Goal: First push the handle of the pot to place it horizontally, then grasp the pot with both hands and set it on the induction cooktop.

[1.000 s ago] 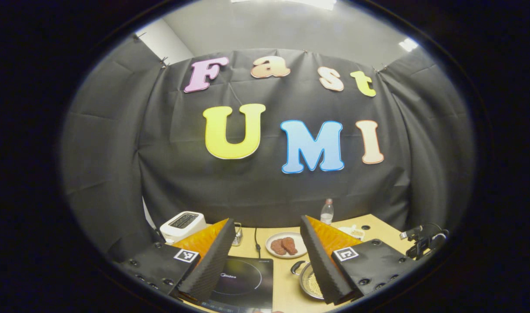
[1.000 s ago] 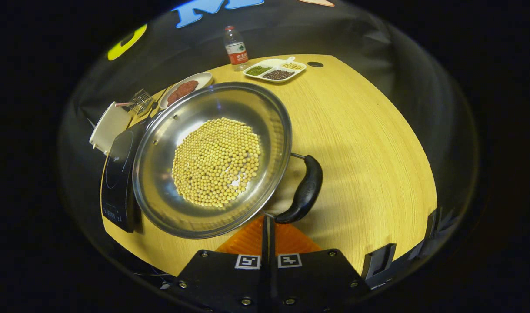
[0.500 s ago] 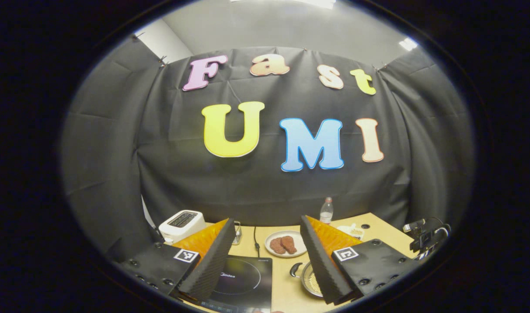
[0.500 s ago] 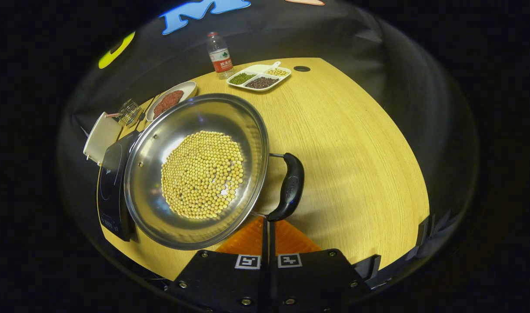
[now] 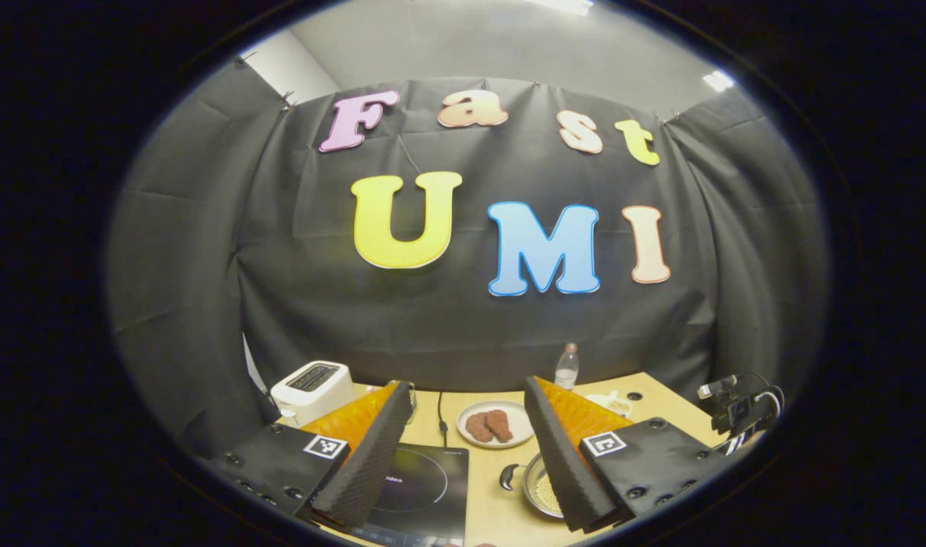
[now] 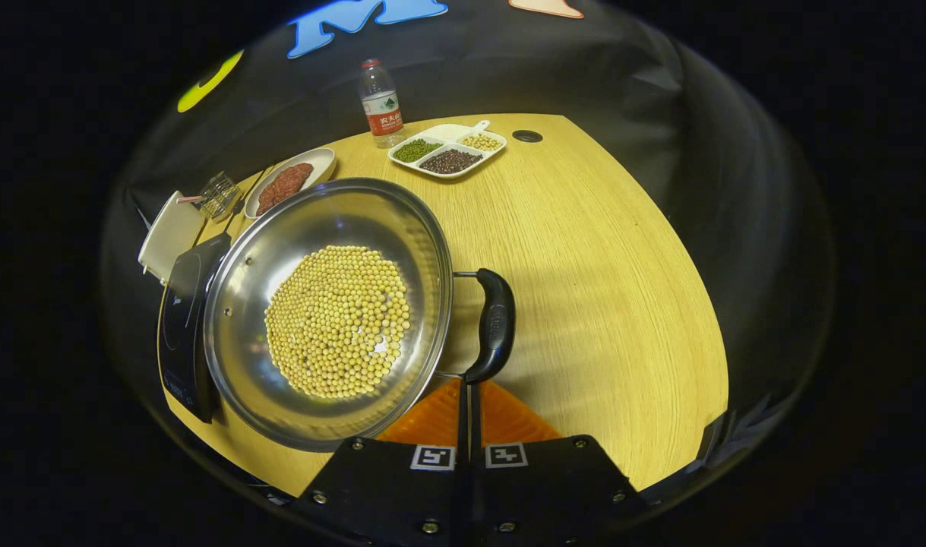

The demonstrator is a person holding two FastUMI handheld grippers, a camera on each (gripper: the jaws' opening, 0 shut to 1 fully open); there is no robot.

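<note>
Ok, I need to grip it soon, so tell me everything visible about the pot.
The pot is a shiny, shallow steel pan holding a bed of yellow beans. A black loop handle on wire brackets juts toward the closed right gripper, whose tips sit at its lower end. It stands on the wooden table, beside the black induction cooktop.

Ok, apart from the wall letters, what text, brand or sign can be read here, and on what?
"idea": on the induction cooktop, its start hidden behind a finger of the left tongs.
Water bottle label: too small to read.
Pot handle marking: too blurred to read.
</note>
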